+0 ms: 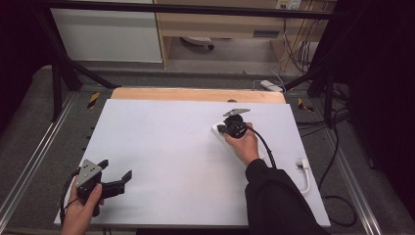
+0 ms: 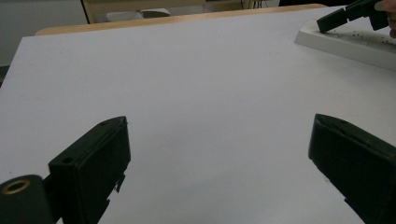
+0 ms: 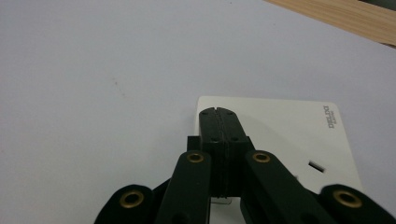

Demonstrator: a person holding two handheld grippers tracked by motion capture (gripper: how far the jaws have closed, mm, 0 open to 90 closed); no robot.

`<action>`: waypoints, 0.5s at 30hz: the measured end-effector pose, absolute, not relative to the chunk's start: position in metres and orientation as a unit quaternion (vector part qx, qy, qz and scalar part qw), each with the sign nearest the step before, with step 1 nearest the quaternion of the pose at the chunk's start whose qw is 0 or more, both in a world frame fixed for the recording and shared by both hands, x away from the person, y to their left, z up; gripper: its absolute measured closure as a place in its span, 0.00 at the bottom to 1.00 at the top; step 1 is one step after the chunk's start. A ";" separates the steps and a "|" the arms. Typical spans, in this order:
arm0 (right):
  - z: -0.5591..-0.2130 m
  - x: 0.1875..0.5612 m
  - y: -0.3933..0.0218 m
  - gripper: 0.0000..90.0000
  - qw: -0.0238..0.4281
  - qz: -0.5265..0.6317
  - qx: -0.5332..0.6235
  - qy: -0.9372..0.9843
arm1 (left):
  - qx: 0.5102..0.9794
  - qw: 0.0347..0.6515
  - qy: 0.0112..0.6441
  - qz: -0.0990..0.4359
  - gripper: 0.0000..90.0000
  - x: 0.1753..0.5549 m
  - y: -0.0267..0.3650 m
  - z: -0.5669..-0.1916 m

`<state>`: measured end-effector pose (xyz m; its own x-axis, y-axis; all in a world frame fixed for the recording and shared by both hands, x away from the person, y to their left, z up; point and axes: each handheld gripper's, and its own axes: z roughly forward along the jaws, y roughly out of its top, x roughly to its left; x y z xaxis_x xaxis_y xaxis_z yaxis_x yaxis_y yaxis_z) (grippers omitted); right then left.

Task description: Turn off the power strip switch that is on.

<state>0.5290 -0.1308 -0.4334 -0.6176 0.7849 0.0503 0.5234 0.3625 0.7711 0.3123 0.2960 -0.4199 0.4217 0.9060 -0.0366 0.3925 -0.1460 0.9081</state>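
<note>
I am holding my left gripper [image 1: 115, 177] near the front edge, jaws spread wide over bare white table [image 1: 161, 147], well apart from the power strip [image 3: 280, 135]. Farther in, I am pressing my right gripper [image 3: 219, 122], jaws together and pinching nothing, onto the strip's far end. It looks rigid, light, slick plastic; I would grip across its long edges. A white cable [image 1: 306, 171] is lying beyond its near end.

The white power strip [image 3: 280, 135] bears small grey corner lettering — too blurred to read.
</note>
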 end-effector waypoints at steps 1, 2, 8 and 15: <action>-0.434 0.529 -0.131 1.00 0.166 0.394 0.404 0.809 | 0.705 0.463 0.461 0.278 0.06 0.312 0.296 -0.420; -0.434 0.529 -0.131 1.00 0.166 0.394 0.404 0.808 | 0.705 0.463 0.461 0.278 0.06 0.312 0.296 -0.420; -0.433 0.528 -0.132 1.00 0.165 0.398 0.405 0.806 | 0.705 0.463 0.460 0.277 0.06 0.312 0.296 -0.420; -0.429 0.528 -0.134 1.00 0.170 0.399 0.403 0.806 | 0.705 0.463 0.460 0.278 0.06 0.312 0.296 -0.420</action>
<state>0.5284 -0.1343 -0.4290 -0.6178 0.7849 0.0480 0.5144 0.3573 0.7796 0.3122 0.2963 -0.4197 0.4215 0.9062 -0.0336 0.3912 -0.1483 0.9083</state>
